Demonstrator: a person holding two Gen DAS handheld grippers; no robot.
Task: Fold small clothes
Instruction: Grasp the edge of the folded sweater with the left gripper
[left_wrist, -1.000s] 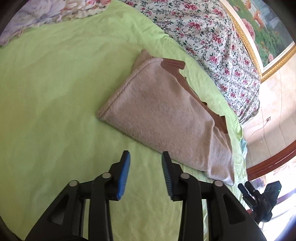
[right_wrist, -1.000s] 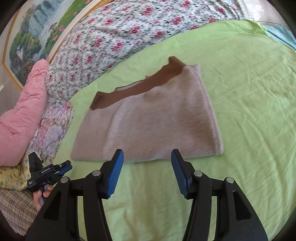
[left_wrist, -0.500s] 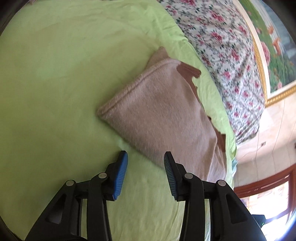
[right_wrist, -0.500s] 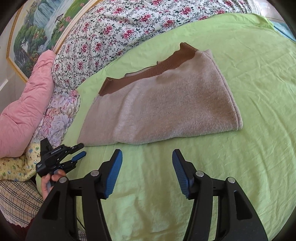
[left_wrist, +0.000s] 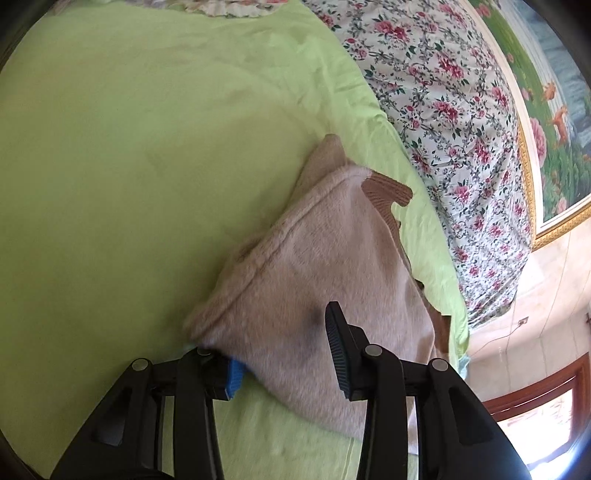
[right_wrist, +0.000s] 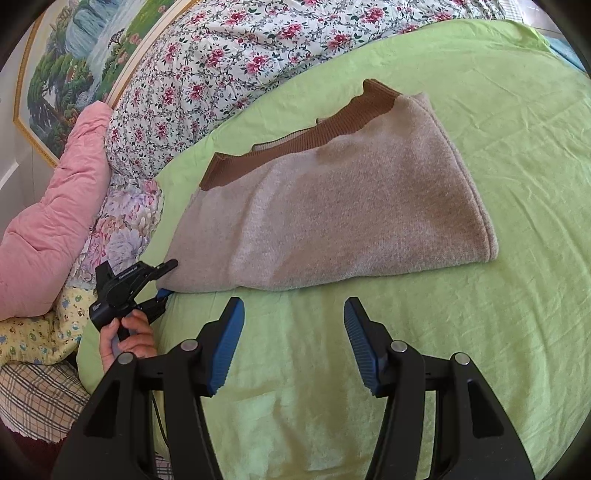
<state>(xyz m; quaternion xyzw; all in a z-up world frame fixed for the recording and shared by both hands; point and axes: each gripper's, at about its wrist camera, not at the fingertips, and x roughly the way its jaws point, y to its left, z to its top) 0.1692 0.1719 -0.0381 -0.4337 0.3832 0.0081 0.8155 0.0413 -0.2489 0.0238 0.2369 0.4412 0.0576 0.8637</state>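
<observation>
A folded beige knit garment (right_wrist: 332, 206) with a brown ribbed hem (right_wrist: 295, 142) lies on the green sheet (right_wrist: 498, 350). In the left wrist view the garment (left_wrist: 325, 280) fills the lower middle. My left gripper (left_wrist: 284, 350) is open and straddles its near corner: one finger is under the cloth, the other above it. It also shows in the right wrist view (right_wrist: 164, 278), at the garment's left corner. My right gripper (right_wrist: 293, 328) is open and empty, just short of the garment's near edge.
A floral quilt (right_wrist: 240, 62) lies behind the garment. A pink pillow (right_wrist: 51, 225) and patterned bedding (right_wrist: 118, 236) are at the left. A framed painting (left_wrist: 546, 110) hangs on the wall. The bed's edge (left_wrist: 458, 332) is close to the garment.
My left gripper has moved forward onto the garment's corner, one finger slipping under it. My right gripper has drawn a little nearer to the garment's near edge.
</observation>
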